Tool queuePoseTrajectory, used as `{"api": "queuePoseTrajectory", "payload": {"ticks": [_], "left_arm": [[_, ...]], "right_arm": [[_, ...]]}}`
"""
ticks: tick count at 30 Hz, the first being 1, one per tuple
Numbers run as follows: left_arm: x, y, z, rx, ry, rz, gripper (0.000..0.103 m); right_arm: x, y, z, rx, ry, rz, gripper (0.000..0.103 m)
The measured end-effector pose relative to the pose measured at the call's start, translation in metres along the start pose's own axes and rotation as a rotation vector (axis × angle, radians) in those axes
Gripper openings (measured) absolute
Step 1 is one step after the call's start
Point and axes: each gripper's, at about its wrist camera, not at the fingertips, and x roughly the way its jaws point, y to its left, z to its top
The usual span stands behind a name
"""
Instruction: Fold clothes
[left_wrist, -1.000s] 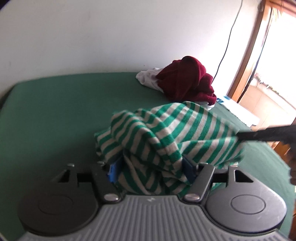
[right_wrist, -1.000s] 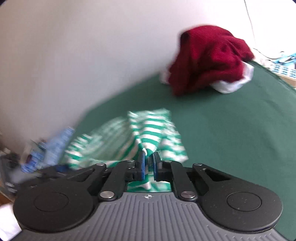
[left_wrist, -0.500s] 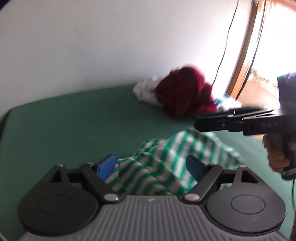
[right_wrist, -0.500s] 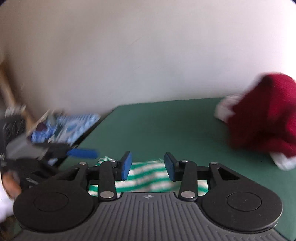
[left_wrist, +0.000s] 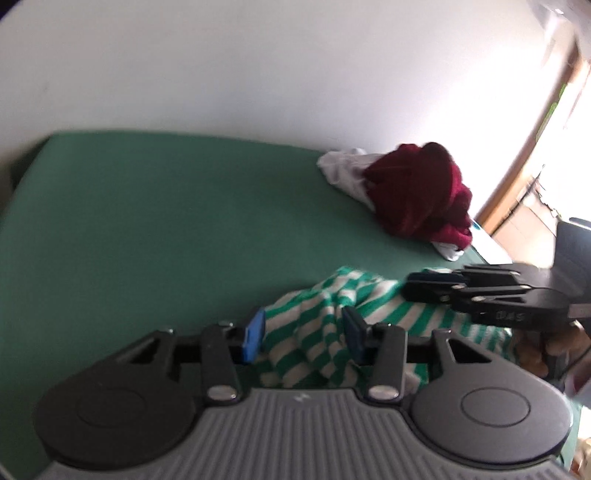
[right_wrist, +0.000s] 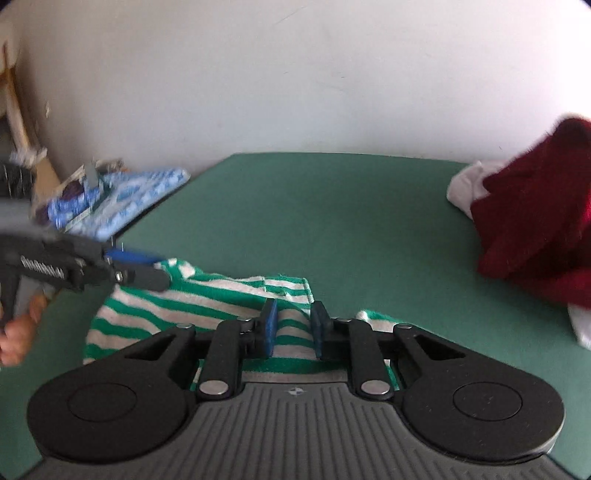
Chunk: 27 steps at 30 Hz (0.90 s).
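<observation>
Folding has barely begun, by my judgement: the green-and-white striped garment (right_wrist: 207, 299) lies rumpled on the green counter (right_wrist: 332, 221), no crease laid. Both the left gripper (left_wrist: 301, 338) and right gripper (right_wrist: 293, 330) hover over it with jaws parted, grasping nothing (cloth shows between the pads). Beyond, the dark red garment (left_wrist: 417, 195) and white garment (left_wrist: 345, 171) wait in a heap, unfolded.

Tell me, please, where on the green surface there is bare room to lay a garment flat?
The widest bare stretch of the green surface runs from the striped garment back to the wall. It is crowded at the maroon garment piled on white cloth, and where both open grippers hover over the stripes.
</observation>
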Motion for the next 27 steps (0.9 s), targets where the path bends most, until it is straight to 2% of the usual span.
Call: {"api": "queuePoseTrajectory", "payload": {"ticks": [4,7,10,14,15,17,18,20,22,24,25,26,27], "left_arm": [[0.002,-0.014,0.005,0.062,0.004,0.016,0.057],[0.004,-0.024,0.009,0.108,0.008,0.027,0.052],[0.006,-0.034,0.013,0.154,0.011,0.039,0.057],[0.011,-0.04,0.016,0.228,0.042,0.065,0.057],[0.008,-0.04,0.016,0.248,0.037,0.056,0.05],[0.001,-0.035,0.022,0.239,0.026,0.027,0.036],[-0.002,-0.032,0.024,0.233,0.021,0.011,0.027],[-0.005,-0.022,0.029,0.19,0.012,0.005,0.025],[-0.001,-0.013,0.028,0.151,0.022,0.005,0.019],[0.005,-0.01,0.025,0.134,0.046,0.006,0.017],[0.005,-0.011,0.024,0.133,0.051,0.007,0.017],[0.003,-0.013,0.022,0.136,0.045,0.007,0.017],[-0.001,-0.013,0.021,0.131,0.032,0.009,0.018]], "right_arm": [[0.002,-0.004,-0.009,0.107,-0.038,0.008,0.018],[-0.007,0.009,-0.005,0.089,-0.056,-0.017,0.02],[-0.02,0.025,0.014,0.002,-0.124,0.054,0.018],[-0.002,0.051,0.031,-0.27,-0.01,0.092,0.019],[0.004,0.056,0.033,-0.339,0.028,0.098,0.019],[0.015,0.065,0.037,-0.476,0.105,0.11,0.026],[0.019,0.064,0.04,-0.478,0.126,0.128,0.028],[0.026,0.056,0.047,-0.435,0.16,0.18,0.044],[0.035,0.042,0.056,-0.337,0.184,0.247,0.05],[0.044,0.035,0.057,-0.28,0.204,0.265,0.045],[0.046,0.033,0.057,-0.264,0.215,0.272,0.026],[0.049,0.031,0.057,-0.247,0.226,0.28,0.011],[0.044,0.032,0.057,-0.245,0.218,0.294,0.009]]}}
